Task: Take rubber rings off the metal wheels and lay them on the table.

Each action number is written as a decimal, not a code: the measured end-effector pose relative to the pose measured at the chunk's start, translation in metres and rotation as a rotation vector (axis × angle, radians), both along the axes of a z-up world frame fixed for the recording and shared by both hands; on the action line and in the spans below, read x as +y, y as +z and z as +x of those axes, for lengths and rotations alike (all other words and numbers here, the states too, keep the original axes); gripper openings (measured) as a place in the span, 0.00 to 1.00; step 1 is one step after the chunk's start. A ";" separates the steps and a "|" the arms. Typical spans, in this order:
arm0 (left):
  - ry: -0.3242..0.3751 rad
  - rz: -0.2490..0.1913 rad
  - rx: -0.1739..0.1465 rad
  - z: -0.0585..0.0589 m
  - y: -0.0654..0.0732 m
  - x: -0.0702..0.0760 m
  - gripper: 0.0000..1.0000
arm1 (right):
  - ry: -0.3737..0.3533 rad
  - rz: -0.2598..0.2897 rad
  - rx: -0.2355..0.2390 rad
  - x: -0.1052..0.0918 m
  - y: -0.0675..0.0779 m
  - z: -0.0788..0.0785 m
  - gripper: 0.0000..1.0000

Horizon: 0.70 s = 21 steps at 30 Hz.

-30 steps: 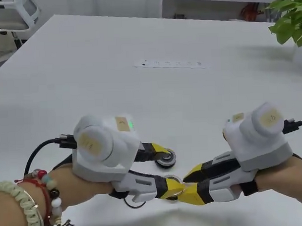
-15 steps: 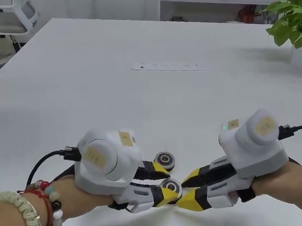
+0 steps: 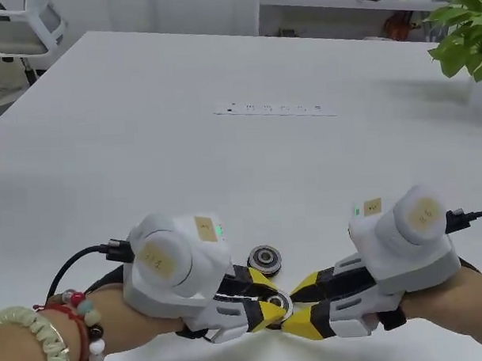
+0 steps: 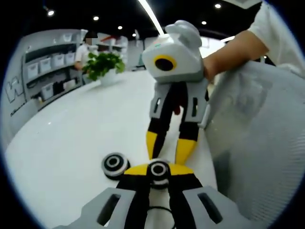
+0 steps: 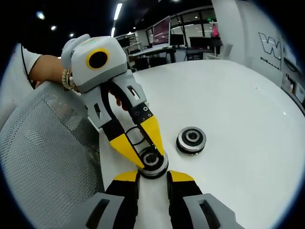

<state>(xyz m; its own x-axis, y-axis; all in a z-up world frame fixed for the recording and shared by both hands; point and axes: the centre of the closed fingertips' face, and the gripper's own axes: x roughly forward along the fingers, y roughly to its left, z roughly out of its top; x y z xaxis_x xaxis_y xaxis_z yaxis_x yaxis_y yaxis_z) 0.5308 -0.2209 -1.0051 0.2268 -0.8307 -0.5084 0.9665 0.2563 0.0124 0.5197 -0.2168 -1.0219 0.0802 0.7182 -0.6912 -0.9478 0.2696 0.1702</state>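
Note:
My left gripper (image 3: pixel 269 303) is shut on a small metal wheel (image 3: pixel 280 303) with a black rubber ring, held just above the table near its front edge. In the left gripper view the wheel (image 4: pixel 158 168) sits between my yellow tips. My right gripper (image 3: pixel 298 307) faces it tip to tip. Its jaws are open, and they straddle the wheel (image 5: pixel 153 162) without clamping it. A second wheel (image 3: pixel 264 259) with its black ring lies flat on the table just beyond the jaws, and it is also in the gripper views (image 4: pixel 115 165) (image 5: pixel 191 140).
The white table (image 3: pixel 225 165) stretches far ahead with a thin strip of small marks (image 3: pixel 274 110) at mid-distance. A potted plant (image 3: pixel 461 30) stands at the back right. A mesh chair back (image 5: pixel 47 157) is close behind the front edge.
Both grippers have drawn a little closer to me and to each other, and the right jaws now sit around the held wheel. The second wheel has stayed put.

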 end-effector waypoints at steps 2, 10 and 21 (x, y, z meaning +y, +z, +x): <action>0.001 -0.002 0.001 0.000 0.000 0.000 0.14 | -0.010 -0.003 -0.001 0.000 0.000 0.000 0.20; -0.001 -0.008 -0.001 0.000 0.002 -0.001 0.14 | 0.047 -0.039 -0.055 -0.005 -0.002 0.000 0.12; 0.014 -0.018 0.000 0.001 0.003 0.000 0.14 | -0.009 -0.043 -0.045 -0.007 -0.003 0.009 0.00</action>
